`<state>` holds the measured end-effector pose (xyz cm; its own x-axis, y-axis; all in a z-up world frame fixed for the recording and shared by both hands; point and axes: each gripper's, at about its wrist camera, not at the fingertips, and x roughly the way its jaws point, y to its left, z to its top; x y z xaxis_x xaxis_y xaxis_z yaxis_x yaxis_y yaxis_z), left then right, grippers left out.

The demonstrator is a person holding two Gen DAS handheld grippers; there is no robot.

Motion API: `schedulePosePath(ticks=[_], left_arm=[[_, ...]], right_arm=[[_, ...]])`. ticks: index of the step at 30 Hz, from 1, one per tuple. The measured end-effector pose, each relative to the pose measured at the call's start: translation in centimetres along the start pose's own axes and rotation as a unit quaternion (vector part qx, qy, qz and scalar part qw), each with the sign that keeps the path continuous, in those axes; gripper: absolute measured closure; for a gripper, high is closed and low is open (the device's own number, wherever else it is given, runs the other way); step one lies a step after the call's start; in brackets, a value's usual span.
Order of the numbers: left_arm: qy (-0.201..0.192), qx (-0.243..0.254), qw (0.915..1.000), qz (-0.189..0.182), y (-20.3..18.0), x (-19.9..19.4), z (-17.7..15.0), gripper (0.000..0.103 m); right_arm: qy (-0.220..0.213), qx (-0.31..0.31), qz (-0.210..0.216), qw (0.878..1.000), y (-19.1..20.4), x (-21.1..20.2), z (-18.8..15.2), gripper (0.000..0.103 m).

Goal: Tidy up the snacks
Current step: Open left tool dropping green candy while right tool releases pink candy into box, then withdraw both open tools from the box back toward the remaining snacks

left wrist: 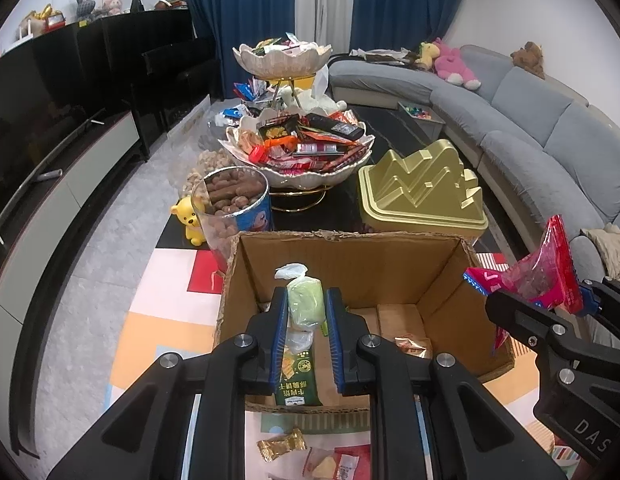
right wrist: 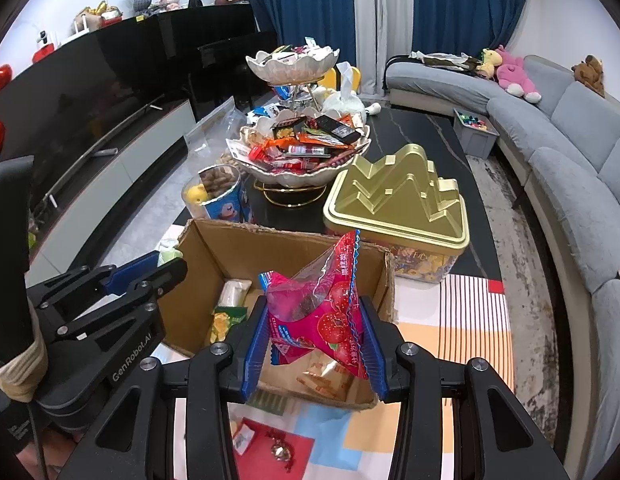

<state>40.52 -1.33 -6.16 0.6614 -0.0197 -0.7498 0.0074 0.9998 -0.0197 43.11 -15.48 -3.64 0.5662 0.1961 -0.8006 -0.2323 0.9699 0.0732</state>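
Note:
An open cardboard box [left wrist: 361, 264] stands on the patterned mat, with a few snack packs on its floor; it also shows in the right wrist view [right wrist: 214, 256]. My left gripper [left wrist: 306, 308] is shut on a pale green wrapped snack [left wrist: 306, 304] above the box's near side. A green cracker pack [left wrist: 298, 376] lies below it. My right gripper [right wrist: 315, 320] is shut on a red transparent snack bag [right wrist: 325, 308] over the box's right part. That bag also shows in the left wrist view [left wrist: 545, 272].
A two-tier white bowl stand full of snacks [left wrist: 298, 148] stands on the dark table behind the box. A gold mountain-shaped tin [left wrist: 421, 188] is at the right, a clear tub of brown snacks [left wrist: 230, 200] at the left. Loose wrapped snacks [left wrist: 282, 444] lie on the mat.

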Motion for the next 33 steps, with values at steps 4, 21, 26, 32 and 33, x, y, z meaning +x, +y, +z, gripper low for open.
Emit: schedulePosePath(ticks=[4,21,26,32,33], left_arm=[[0.006,-0.007,0.9999,-0.007,0.3,0.5,0.0,0.07],[-0.001,-0.022,0.9997,0.01,1.6,-1.4,-0.3,0.037],[-0.011,-0.022,0.9996,0.013,1.8,-3.3,-0.5,0.037],[-0.025,-0.021,0.9994,0.015,1.8,-5.7,-0.8,0.037],[-0.027,-0.021,0.9993,0.015,1.8,-6.1,-0.9,0.037]], right_arm=[[0.0,-0.004,0.001,1.0,0.2,0.4,0.2,0.058],[-0.022,-0.003,-0.023,0.999,0.6,-1.7,0.3,0.031],[-0.032,-0.007,-0.023,0.999,1.1,-3.4,0.0,0.03],[-0.045,-0.012,-0.022,0.999,1.8,-5.6,-0.5,0.03],[-0.046,-0.013,-0.021,0.999,1.9,-5.9,-0.6,0.03]])
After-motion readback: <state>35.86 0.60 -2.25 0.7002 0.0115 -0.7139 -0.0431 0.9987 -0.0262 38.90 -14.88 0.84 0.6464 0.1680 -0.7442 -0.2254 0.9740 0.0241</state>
